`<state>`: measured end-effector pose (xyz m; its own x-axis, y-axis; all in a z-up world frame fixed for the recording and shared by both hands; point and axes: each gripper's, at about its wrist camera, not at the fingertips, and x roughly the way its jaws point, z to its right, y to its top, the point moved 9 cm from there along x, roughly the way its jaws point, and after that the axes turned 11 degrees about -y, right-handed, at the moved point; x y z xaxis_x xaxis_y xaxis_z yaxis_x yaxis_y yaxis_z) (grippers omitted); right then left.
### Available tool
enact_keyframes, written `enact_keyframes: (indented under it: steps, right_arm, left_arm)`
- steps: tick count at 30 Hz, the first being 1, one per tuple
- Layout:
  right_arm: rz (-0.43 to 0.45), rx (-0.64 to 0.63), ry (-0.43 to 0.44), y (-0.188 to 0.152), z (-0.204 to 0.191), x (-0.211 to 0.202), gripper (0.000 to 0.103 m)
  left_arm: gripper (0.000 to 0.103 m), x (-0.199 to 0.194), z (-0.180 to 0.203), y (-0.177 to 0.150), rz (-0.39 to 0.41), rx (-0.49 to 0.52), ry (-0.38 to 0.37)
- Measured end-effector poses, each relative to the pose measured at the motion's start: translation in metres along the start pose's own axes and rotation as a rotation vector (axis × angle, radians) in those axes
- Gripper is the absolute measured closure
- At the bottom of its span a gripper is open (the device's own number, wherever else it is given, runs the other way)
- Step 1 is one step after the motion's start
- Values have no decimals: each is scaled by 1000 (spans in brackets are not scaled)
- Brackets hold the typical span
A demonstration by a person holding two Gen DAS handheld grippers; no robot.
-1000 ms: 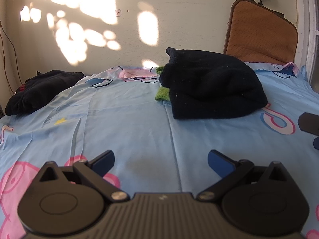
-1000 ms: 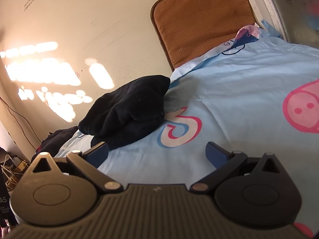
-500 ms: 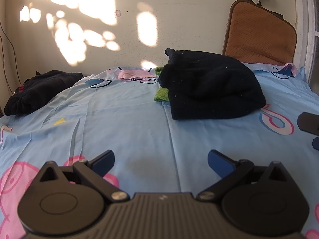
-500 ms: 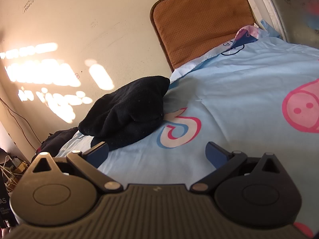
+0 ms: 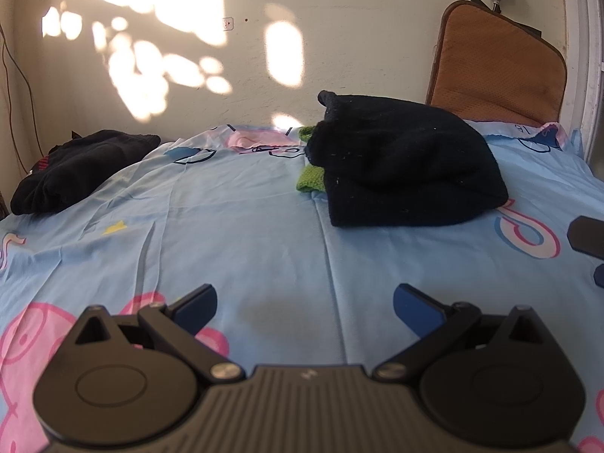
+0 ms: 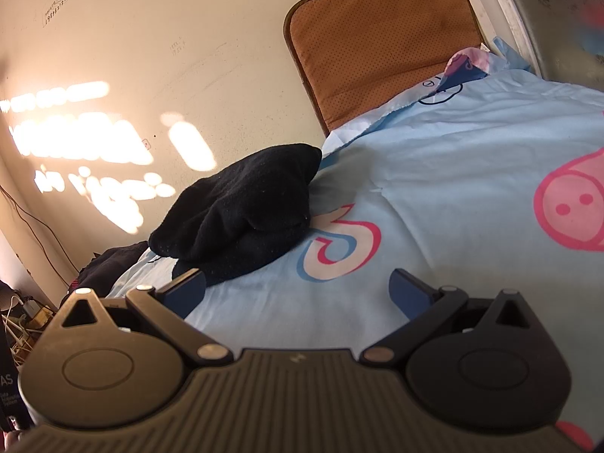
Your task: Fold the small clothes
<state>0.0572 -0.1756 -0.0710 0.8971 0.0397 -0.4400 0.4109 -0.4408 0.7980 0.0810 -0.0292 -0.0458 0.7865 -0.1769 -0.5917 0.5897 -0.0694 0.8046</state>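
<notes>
Sunlit patches dapple the cream plaster wall [image 5: 339, 19] behind a bed covered by a pale blue cartoon-print sheet [image 5: 245, 234]. Toward the head edge of the bed lies a folded black knit garment [image 5: 400, 166], its layers stacked into a thick mound. Under its far side a bright green knitted piece [image 5: 311, 179] peeks out, mostly hidden, so its shape cannot be made out. At the bed's far left edge sits a second dark crumpled heap of clothing [image 5: 75, 170]; whether it is one item or several is unclear. A brown perforated cushion [image 5: 498, 64] leans upright against the wall at the head corner, its lower part cut off by the sheet.

The left claw [image 5: 304, 302] hovers low over bare sheet, its blue-tipped fingers [image 5: 196, 304] spread wide, holding and touching nothing. The right claw [image 6: 296, 288] is likewise spread wide and empty, above the sheet just short of the black garment, with the left finger's tip overlapping the garment's near edge in its own view; contact cannot be confirmed. From the left wrist view only a dark sliver of the right claw shows at the frame's right border.
</notes>
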Motion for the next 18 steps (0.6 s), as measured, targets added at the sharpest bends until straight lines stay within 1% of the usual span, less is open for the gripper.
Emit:
enact_keyframes:
  steps: [18]
  right_arm:
    - [0,1,1,0,0,0,0]
  left_arm:
    - [0,0,-6,0,1,-11,19]
